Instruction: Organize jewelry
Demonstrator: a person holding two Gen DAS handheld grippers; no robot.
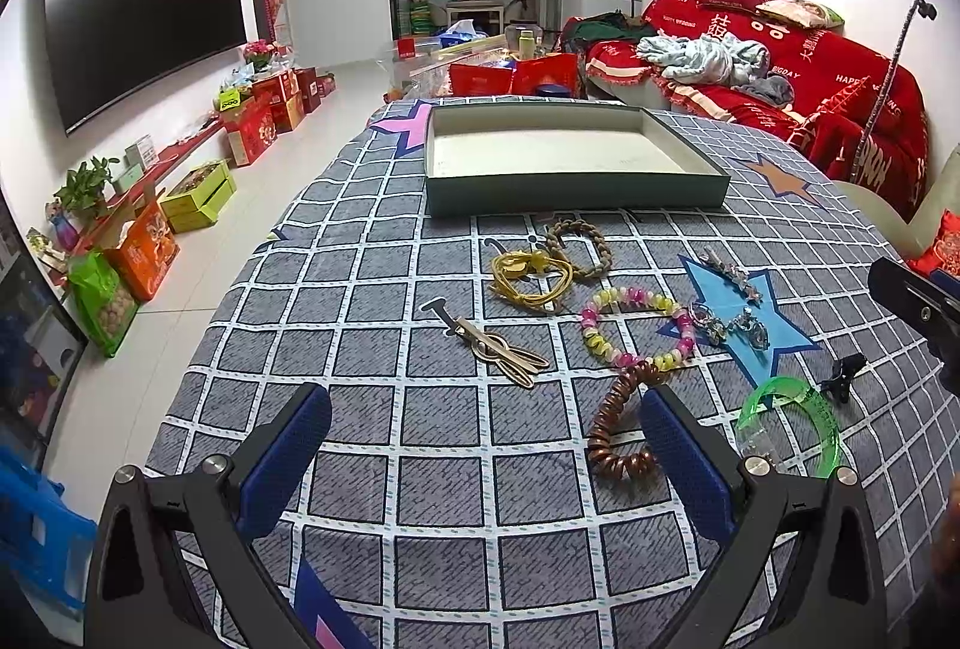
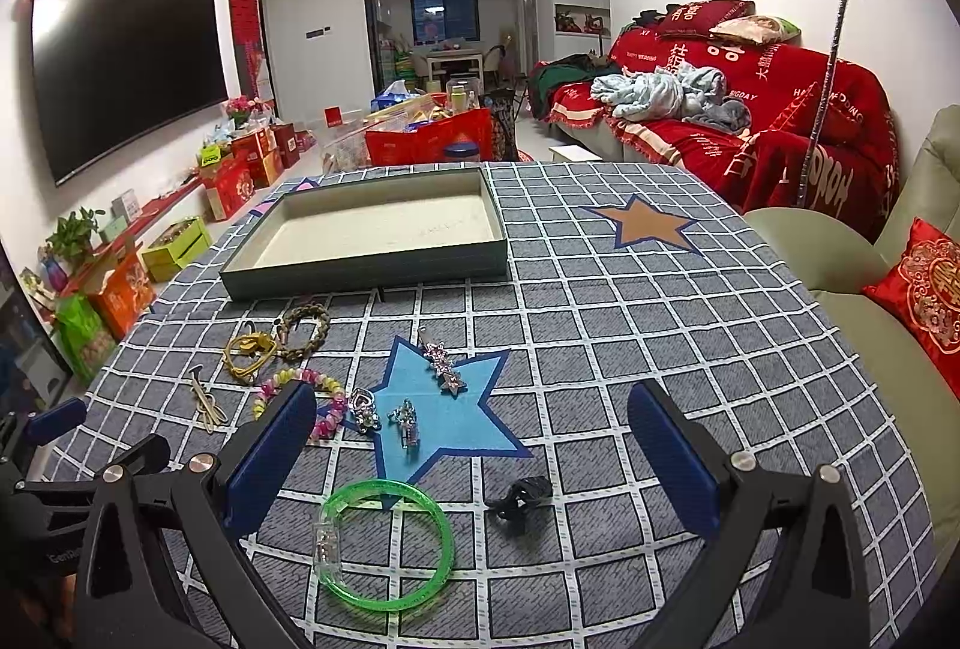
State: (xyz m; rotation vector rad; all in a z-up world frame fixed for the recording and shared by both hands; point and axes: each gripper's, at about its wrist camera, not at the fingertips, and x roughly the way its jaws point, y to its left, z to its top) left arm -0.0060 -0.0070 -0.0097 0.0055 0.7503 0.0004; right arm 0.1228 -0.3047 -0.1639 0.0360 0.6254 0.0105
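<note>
A shallow green tray point(image 1: 576, 193) point(image 2: 366, 274) with a pale empty floor stands at the table's far side. Jewelry lies loose in front of it: a gold hair clip point(image 1: 501, 349), a yellow cord bracelet point(image 1: 531, 274), a braided bracelet point(image 1: 582, 244), a pink-yellow bead bracelet point(image 1: 636, 328) point(image 2: 327, 397), a copper coil tie point(image 1: 618, 421), silver pieces point(image 2: 408, 421), a green bangle point(image 2: 387, 550) point(image 1: 792, 427) and a black claw clip point(image 2: 522, 502). My left gripper point(image 1: 486, 439) is open and empty above the cloth, left of the coil. My right gripper point(image 2: 471, 454) is open and empty above the bangle and clip.
The table wears a grey checked cloth with star patches point(image 2: 645, 223). A red-covered sofa point(image 2: 750, 120) and a pale green armchair point(image 2: 870, 301) stand on the right. A TV point(image 1: 138, 12) hangs on the left wall above boxes on the floor point(image 1: 198, 199).
</note>
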